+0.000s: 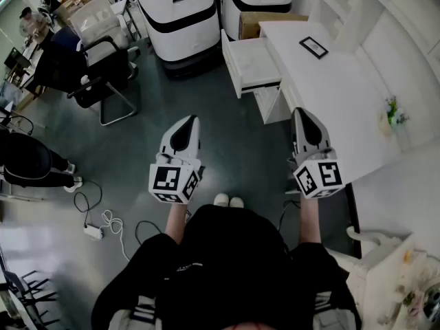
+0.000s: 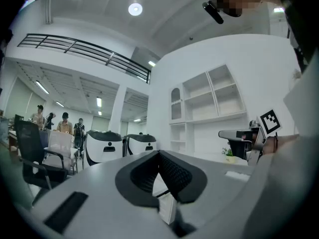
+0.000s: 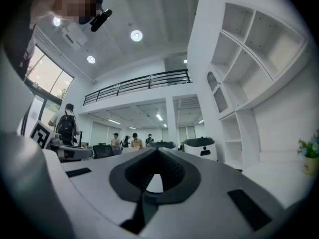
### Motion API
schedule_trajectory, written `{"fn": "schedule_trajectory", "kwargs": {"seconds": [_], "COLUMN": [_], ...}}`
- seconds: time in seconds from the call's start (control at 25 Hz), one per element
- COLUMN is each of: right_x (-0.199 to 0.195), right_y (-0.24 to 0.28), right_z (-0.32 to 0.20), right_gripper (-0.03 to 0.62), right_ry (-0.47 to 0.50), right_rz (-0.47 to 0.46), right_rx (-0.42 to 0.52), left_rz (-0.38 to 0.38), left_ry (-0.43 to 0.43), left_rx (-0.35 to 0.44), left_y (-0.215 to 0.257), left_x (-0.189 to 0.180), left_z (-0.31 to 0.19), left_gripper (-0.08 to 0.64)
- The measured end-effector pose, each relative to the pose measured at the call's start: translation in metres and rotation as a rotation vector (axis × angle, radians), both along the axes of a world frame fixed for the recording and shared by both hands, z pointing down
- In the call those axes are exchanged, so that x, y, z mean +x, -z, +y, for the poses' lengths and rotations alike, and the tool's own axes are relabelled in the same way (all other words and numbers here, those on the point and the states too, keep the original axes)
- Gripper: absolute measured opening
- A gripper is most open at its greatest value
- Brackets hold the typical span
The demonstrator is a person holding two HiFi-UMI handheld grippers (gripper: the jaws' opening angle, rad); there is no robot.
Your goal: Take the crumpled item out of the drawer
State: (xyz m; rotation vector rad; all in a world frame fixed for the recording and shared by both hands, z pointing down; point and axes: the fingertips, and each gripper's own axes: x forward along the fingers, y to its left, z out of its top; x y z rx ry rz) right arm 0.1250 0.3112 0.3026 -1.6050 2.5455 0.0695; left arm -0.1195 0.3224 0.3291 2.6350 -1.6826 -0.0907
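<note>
A white desk [image 1: 330, 95] stands ahead on the right, and its top drawer [image 1: 251, 64] is pulled open toward the left. The drawer's inside looks plain white, and I can make out no crumpled item in any view. My left gripper [image 1: 184, 126] [image 2: 159, 154] is held over the floor, well short of the drawer. Its jaws are shut with nothing between them. My right gripper [image 1: 304, 115] [image 3: 157, 152] hangs beside the desk's front edge, shut and empty. Both gripper views tilt upward at the ceiling and shelves.
A lower drawer [image 1: 271, 105] sticks out slightly. On the desk lie a picture frame [image 1: 313, 47] and a small plant [image 1: 392, 112]. Two white machines [image 1: 175, 12] and a cardboard box [image 1: 258, 23] stand behind. An office chair [image 1: 103, 74] is at the left, and a power strip with cables [image 1: 93, 231] lies on the floor.
</note>
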Motion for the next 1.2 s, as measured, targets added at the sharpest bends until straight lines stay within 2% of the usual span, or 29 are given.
{"fn": "schedule_trajectory", "kwargs": {"seconds": [0.76, 1.2], "right_x": [0.009, -0.002], "right_y": [-0.017, -0.034], "right_z": [-0.033, -0.093], "right_gripper": [-0.008, -0.008], "right_ry": [0.049, 0.056], "right_rz": [-0.035, -0.016], "right_rx": [-0.045, -0.074], "left_rz": [0.006, 0.019], "left_ry": [0.01, 0.0], "left_rx": [-0.044, -0.068], "left_y": [-0.016, -0.027], "left_x": [0.02, 0.019], "left_z": [-0.025, -0.085], "left_gripper": [-0.002, -0.002]}}
